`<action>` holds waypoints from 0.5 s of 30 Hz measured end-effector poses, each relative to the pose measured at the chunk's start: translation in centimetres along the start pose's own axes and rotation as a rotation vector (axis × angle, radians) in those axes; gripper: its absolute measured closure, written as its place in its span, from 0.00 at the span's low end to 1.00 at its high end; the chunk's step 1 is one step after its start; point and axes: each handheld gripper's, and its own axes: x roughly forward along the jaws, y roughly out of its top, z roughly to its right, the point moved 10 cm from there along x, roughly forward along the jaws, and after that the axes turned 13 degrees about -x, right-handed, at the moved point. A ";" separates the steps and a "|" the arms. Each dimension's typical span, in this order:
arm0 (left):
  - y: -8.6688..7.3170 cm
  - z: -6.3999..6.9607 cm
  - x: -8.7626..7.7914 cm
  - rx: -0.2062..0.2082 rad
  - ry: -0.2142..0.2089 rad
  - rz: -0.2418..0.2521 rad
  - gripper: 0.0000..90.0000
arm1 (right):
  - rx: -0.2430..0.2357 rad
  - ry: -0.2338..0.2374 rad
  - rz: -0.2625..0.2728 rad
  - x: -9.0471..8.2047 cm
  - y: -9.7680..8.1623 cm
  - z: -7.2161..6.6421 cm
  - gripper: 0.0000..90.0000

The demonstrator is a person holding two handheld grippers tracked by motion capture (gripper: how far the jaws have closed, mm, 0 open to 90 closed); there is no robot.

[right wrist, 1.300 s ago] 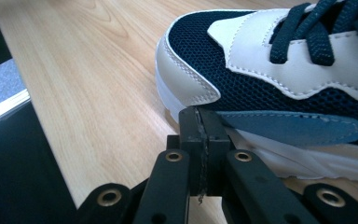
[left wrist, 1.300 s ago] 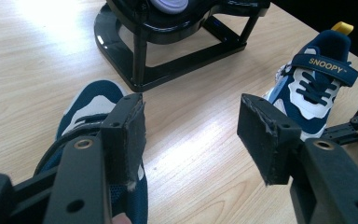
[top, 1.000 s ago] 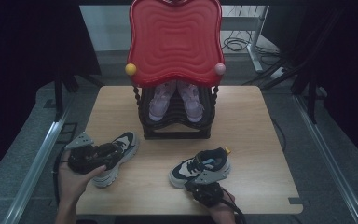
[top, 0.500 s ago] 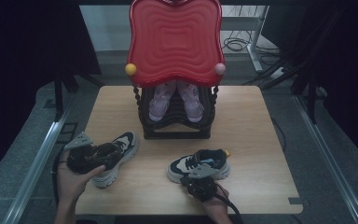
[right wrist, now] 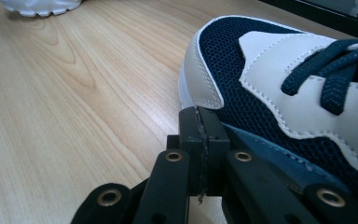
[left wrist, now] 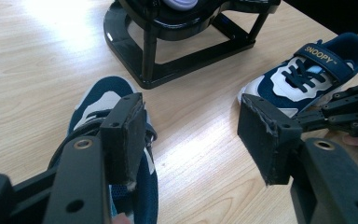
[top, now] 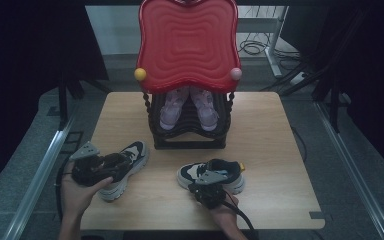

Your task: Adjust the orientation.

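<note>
Pressing up against the side of the right sneaker (top: 211,175), near its toe, with the right gripper (top: 207,189) – jaws clenched flat together, nothing caught between. Over at the near left edge of the table (top: 280,160), left gripper (top: 100,167) spread wide, above the left sneaker (top: 125,167) – not pinching it. Farther back, a black shoe rack (top: 187,130) with a pair of pale pink shoes (top: 187,107), under a red wavy panel (top: 187,45).

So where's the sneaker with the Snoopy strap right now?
In the high view the Snoopy sneaker lies on the table right of centre, in front of the black shoe rack, with the shut right gripper against its near side.
</note>
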 end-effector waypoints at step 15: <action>-0.1 0.0 0.1 -0.002 -0.001 -0.004 0.46 | 0.027 -0.028 0.012 1.1 0.8 0.6 1.00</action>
